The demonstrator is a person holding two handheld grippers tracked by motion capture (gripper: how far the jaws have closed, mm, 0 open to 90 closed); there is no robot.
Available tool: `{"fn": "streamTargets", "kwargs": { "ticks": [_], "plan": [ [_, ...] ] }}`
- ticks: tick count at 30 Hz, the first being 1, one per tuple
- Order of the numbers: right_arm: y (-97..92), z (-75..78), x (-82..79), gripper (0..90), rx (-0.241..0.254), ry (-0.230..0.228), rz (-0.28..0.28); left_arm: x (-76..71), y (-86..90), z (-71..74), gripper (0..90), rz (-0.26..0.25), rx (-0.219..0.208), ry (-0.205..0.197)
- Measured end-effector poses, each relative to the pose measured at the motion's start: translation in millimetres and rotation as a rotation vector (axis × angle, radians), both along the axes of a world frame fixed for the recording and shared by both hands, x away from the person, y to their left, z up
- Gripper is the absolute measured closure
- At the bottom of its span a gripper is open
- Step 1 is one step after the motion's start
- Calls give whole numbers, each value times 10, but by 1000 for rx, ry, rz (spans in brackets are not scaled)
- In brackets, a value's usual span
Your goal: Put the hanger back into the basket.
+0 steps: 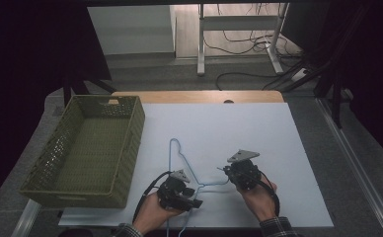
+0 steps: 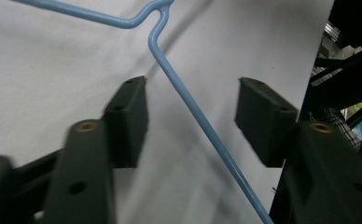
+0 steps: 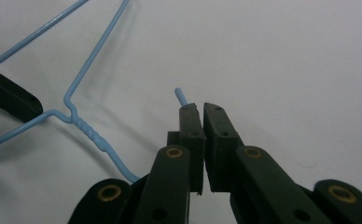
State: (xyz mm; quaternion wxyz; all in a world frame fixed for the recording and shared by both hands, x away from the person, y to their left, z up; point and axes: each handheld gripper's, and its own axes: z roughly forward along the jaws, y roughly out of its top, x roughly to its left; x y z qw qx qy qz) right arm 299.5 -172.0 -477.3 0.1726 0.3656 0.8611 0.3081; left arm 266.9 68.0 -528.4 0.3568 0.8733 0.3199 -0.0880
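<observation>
Your blue wire hanger (image 1: pixel 182 158) lies flat on the white surface (image 1: pixel 278 148), just right of the green basket (image 1: pixel 88 148), hook end pointing toward your right hand. Right claw (image 3: pixel 201 108) is clamped shut on the hook wire, tip poking out past the pads. Left claw (image 2: pixel 193 116) sits half-wide, straddling one shoulder wire of the hanger; that wire runs diagonally through the gap, touching neither pad (image 2: pixel 130 119). Wire's long axis crosses the jaw line at a slant, so closing straight in should catch it. Left is nearer the basket.
</observation>
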Motion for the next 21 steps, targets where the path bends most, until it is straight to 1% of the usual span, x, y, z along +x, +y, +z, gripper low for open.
{"fn": "streamTargets", "kwargs": {
  "ticks": [2, 3, 4, 5, 7, 13, 14, 15, 16, 17, 18, 19, 20, 21],
  "plan": [
    [0, 7, -4, 862, 3, -3, 0, 9, -7, -5, 546, -2, -1, 10],
    [-1, 18, -9, 862, 7, -4, 1, 15, -6, -7, 609, 1, 1, 16],
    [-2, 23, -11, 861, 9, -6, 1, 28, 5, -8, 639, 4, -9, 34],
    [-3, 27, -14, 861, 13, -8, 2, 28, 5, -8, 657, 4, -9, 34],
    [1, 35, -23, 861, 17, -11, 2, 37, 11, -6, 692, 6, -11, 47],
    [10, 64, -48, 856, 25, -21, 6, 44, 31, 23, 734, 32, -17, 75],
    [-3, 97, -60, 821, 56, -21, 3, 46, 42, 30, 758, 44, -28, 93],
    [-3, 97, -60, 821, 56, -21, 3, 52, 59, 34, 758, 62, -47, 122],
    [-54, 200, -79, 707, 134, -32, 0, 60, 86, 39, 805, 76, -74, 147],
    [-90, 276, -96, 670, 162, -53, -5, 80, 151, 53, 834, 93, -126, 186],
    [-90, 276, -96, 670, 162, -53, -5, 80, 151, 53, 861, 93, -126, 186],
    [-137, 356, -111, 630, 188, -74, -11, 82, 182, 69, 861, 97, -150, 189],
    [-276, 505, -127, 588, 230, -121, -29, 79, 201, 99, 867, 97, -153, 172],
    [-276, 505, -127, 588, 230, -121, -29, 79, 219, 132, 867, 101, -150, 165]
  ]
}}
